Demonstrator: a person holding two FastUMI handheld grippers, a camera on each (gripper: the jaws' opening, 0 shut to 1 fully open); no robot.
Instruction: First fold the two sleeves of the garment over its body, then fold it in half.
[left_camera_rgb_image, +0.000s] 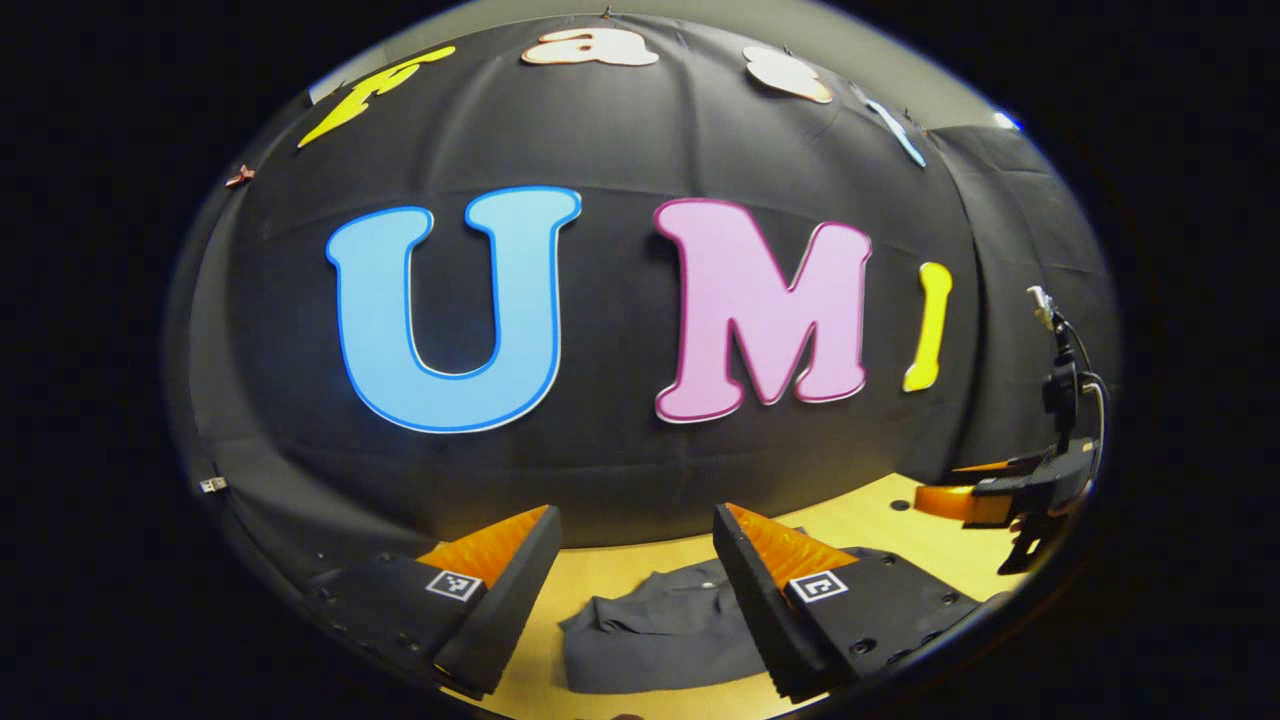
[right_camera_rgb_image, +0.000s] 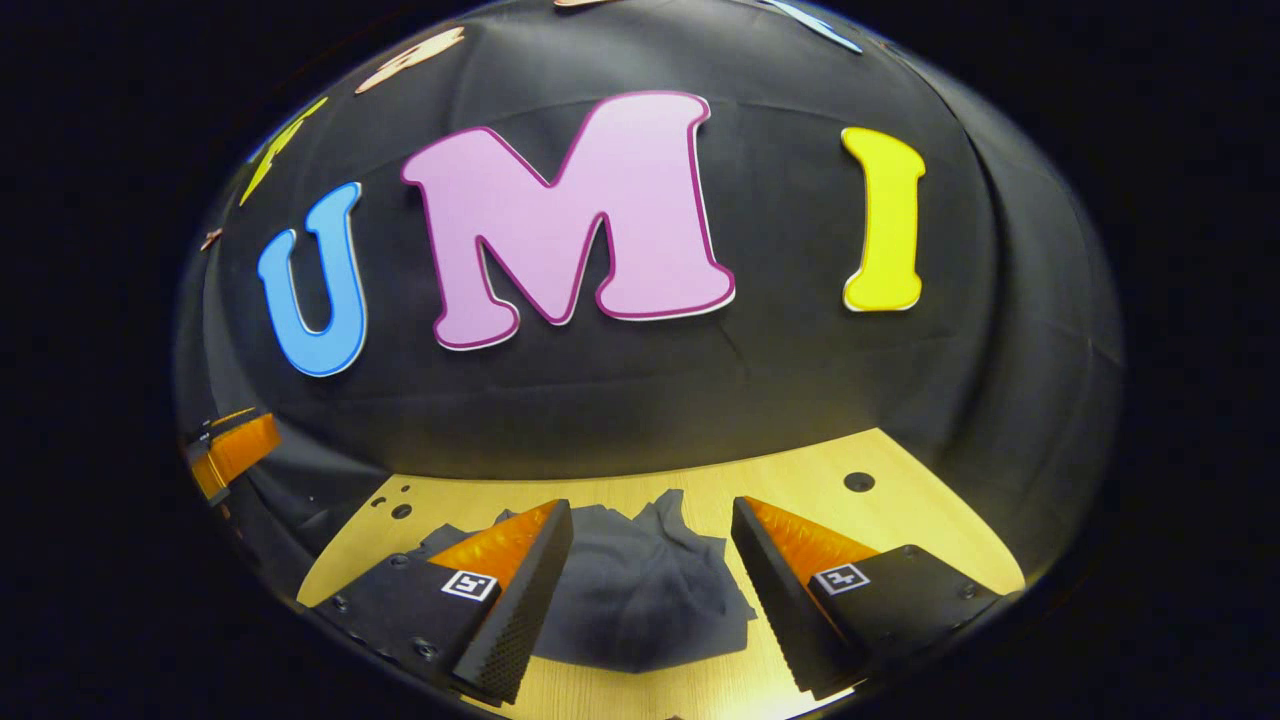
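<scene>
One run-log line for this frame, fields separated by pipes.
left gripper: open, above table | right gripper: open, above table | dark garment: crumpled on wooden table, unfolded | contact: none

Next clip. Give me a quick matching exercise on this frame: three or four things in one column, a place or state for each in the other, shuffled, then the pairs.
Things:
1. Dark grey fabric garment
2. Left gripper
3. Right gripper
4. Light wooden table

Places or states:
A. Bears the garment, small round holes in its top
B. Lies rumpled, not yet folded
C. Fingers apart, with the other gripper far off at its view's right edge
D. Fingers apart, with the other gripper far off at its view's left edge

Pairs: 1-B, 2-C, 3-D, 4-A
</scene>
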